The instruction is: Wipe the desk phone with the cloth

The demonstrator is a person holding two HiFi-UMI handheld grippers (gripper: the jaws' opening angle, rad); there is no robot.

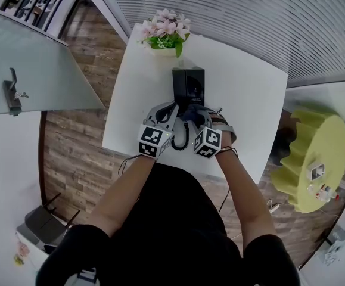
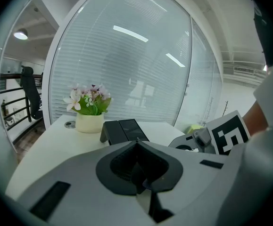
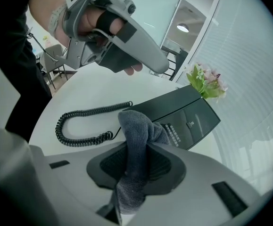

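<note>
One desk phone (image 1: 188,83), black, sits about mid-way across the white table (image 1: 249,94), between my grippers and the one flower pot (image 1: 165,36) at the far edge. Its coiled cord (image 3: 79,126) (just one, black) loops over the tabletop on the near side, beside the phone's corner.

One cloth (image 3: 137,138), dark grey, is pinched in the right gripper (image 3: 136,171). The jaws are clamped on its middle, so a bunched end sticks up past the tips, in front of the phone's near edge. Can't tell whether it touches the phone.

The left gripper (image 2: 138,166) has its jaws pressed together w/ nothing between them. It hangs above the table next to the right one, and its view looks across at the phone and the pot.

So: 2 grippers, each in a hand, 2 marker cubes, side by side in the head view.

Off the table's right side there's one yellow-green ridged object (image 1: 312,159) on the wood floor.
</note>
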